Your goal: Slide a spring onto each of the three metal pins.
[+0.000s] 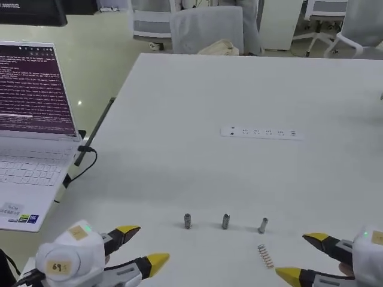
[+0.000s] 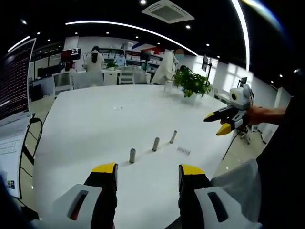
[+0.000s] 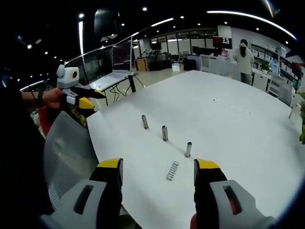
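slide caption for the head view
Both open, left gripper and right gripper hover near three metal pins and a loose spring

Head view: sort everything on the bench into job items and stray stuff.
Job:
left pin, middle pin, right pin
loose spring
left gripper and right gripper, jaws open

Lying about:
laptop
power strip
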A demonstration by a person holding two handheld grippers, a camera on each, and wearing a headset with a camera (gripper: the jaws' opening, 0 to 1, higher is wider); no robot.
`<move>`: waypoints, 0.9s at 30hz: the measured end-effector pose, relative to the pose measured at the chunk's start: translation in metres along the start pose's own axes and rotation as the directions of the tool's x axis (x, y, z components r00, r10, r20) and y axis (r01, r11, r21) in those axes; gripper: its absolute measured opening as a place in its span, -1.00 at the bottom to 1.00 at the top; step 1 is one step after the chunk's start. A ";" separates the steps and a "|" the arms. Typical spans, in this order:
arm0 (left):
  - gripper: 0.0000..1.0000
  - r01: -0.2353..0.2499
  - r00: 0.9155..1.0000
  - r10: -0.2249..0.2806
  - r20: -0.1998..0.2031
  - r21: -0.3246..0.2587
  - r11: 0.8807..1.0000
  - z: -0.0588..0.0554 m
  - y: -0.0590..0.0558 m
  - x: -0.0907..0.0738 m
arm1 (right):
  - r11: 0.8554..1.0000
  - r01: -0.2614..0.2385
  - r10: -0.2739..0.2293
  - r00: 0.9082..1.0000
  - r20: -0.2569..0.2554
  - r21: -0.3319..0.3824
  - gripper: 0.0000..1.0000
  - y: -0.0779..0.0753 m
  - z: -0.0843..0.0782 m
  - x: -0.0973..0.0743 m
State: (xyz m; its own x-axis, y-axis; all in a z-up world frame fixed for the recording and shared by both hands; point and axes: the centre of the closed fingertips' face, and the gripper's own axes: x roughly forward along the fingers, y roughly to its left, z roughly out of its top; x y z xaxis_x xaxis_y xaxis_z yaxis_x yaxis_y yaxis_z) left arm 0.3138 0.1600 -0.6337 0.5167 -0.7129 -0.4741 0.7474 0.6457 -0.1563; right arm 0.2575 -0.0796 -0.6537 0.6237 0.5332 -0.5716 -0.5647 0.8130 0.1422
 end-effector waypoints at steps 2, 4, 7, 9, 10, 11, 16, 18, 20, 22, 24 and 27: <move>-0.08 0.005 1.000 -0.005 -0.005 0.006 1.000 0.000 -0.002 0.002 | 1.000 0.003 -0.003 1.000 -0.002 0.001 0.18 0.001 -0.002 -0.001; -0.08 0.014 1.000 -0.013 -0.004 0.006 1.000 0.001 -0.005 0.003 | 1.000 0.007 -0.007 1.000 -0.004 0.003 0.18 0.002 -0.004 -0.003; -0.09 0.026 1.000 -0.026 -0.009 0.014 1.000 0.002 -0.008 0.005 | 1.000 0.011 -0.011 1.000 -0.006 0.011 0.19 0.002 -0.007 -0.004; -0.09 0.034 0.999 -0.034 -0.013 0.023 0.999 0.002 -0.011 0.008 | 1.000 0.013 -0.013 1.000 -0.007 0.014 0.19 0.002 -0.008 -0.005; -0.09 0.038 0.999 -0.038 -0.014 0.023 0.999 0.003 -0.012 0.008 | 1.000 0.015 -0.014 1.000 -0.007 0.016 0.19 0.002 -0.008 -0.006; -0.09 0.042 0.999 -0.041 -0.015 0.025 0.999 0.003 -0.013 0.009 | 1.000 0.015 -0.015 1.000 -0.006 0.019 0.20 0.003 -0.008 -0.006; -0.11 0.077 0.997 -0.076 -0.024 0.048 0.996 0.006 -0.024 0.018 | 1.000 0.018 -0.018 1.000 -0.005 0.020 0.20 0.003 -0.007 -0.008; -0.11 0.092 0.996 -0.091 -0.026 0.053 0.994 0.007 -0.030 0.022 | 1.000 0.019 -0.019 1.000 -0.006 0.018 0.20 0.003 -0.007 -0.008; -0.11 0.111 0.993 -0.109 -0.033 0.063 0.992 0.008 -0.036 0.027 | 1.000 0.018 -0.018 1.000 -0.009 0.015 0.20 0.003 -0.007 -0.008; -0.11 0.123 0.992 -0.121 -0.037 0.071 0.990 0.008 -0.040 0.031 | 1.000 0.017 -0.017 1.000 -0.009 0.015 0.20 0.004 -0.007 -0.008; -0.12 0.137 0.990 -0.135 -0.037 0.075 0.988 0.010 -0.044 0.036 | 1.000 0.015 -0.015 1.000 -0.012 0.013 0.20 0.005 -0.007 -0.008; -0.12 0.156 0.987 -0.153 -0.040 0.080 0.984 0.011 -0.050 0.041 | 1.000 0.014 -0.014 1.000 -0.014 0.011 0.20 0.006 -0.006 -0.008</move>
State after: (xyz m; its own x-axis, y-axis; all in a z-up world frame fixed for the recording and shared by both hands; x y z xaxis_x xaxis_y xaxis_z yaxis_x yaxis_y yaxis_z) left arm 0.3026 0.0955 -0.6360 0.3788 -0.7920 -0.4789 0.8500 0.5024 -0.1586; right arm 0.2453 -0.0806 -0.6532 0.6240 0.5183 -0.5849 -0.5497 0.8230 0.1428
